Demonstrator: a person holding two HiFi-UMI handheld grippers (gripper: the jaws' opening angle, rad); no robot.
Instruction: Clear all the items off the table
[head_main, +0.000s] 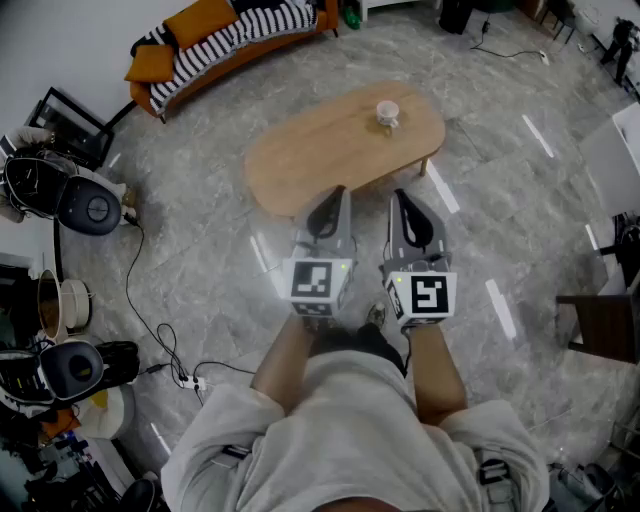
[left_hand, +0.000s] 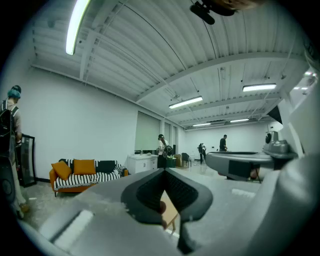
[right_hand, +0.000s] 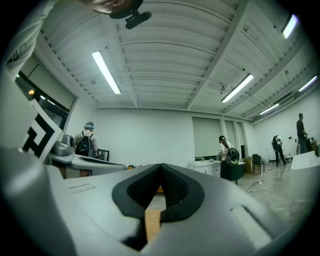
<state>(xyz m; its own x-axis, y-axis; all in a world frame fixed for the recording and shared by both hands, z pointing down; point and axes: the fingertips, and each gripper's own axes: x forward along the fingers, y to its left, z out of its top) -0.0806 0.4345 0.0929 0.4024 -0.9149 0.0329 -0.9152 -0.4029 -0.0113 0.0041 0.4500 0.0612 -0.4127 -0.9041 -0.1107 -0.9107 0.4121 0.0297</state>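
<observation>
Bearing 1 cup (head_main: 387, 113): table (head_main: 320, 150), lengthwise diagonal

The person's left grey two-jaw gripper (head_main: 337, 196) and right grey two-jaw gripper (head_main: 401, 198) are held side by side, close together, at the near edge of the oval wooden table (head_main: 300, 160), pointing towards it. On each gripper the fingers meet at the tips with nothing between them. Both forearms (head_main: 288, 362) reach forward from the chest.
</observation>
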